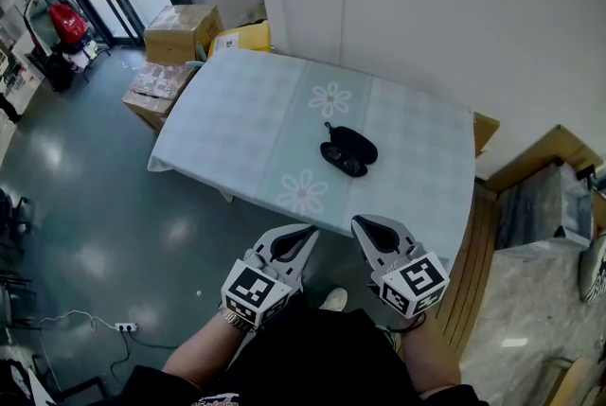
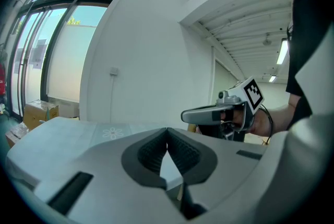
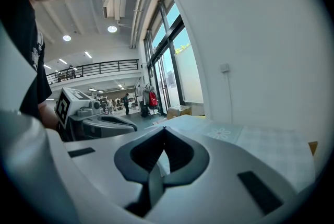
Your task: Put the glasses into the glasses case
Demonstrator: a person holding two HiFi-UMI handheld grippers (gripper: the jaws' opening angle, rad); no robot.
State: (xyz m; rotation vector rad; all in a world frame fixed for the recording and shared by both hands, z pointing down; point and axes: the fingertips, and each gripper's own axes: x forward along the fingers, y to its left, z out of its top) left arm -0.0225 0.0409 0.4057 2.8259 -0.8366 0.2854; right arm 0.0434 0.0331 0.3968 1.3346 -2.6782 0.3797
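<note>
The glasses (image 1: 340,160) lie near the middle of the worktop (image 1: 237,125) as a small dark shape touching the dark oval glasses case (image 1: 359,145); from this height I cannot tell whether the case lid is up. Both sit on the pale checked cloth, between its two flower prints. The left hand-held gripper (image 1: 302,238) and the right hand-held gripper (image 1: 365,227) hang side by side off the near edge of the worktop, well apart from the pair. Each has its jaws drawn together at the tips with nothing between them.

By my reading the task has not begun, and the step in hand is the approach. The next move calls for carrying both forward over the cloth and spreading the jaws, probably one to steady the case and one to lift the glasses by the frame.

Only the head view shows the glasses and case. The two gripper views look low across the cloth toward the white wall (image 2: 151,56) and miss them, but they settle the state of the jaws and show each gripper from the other's side
</note>
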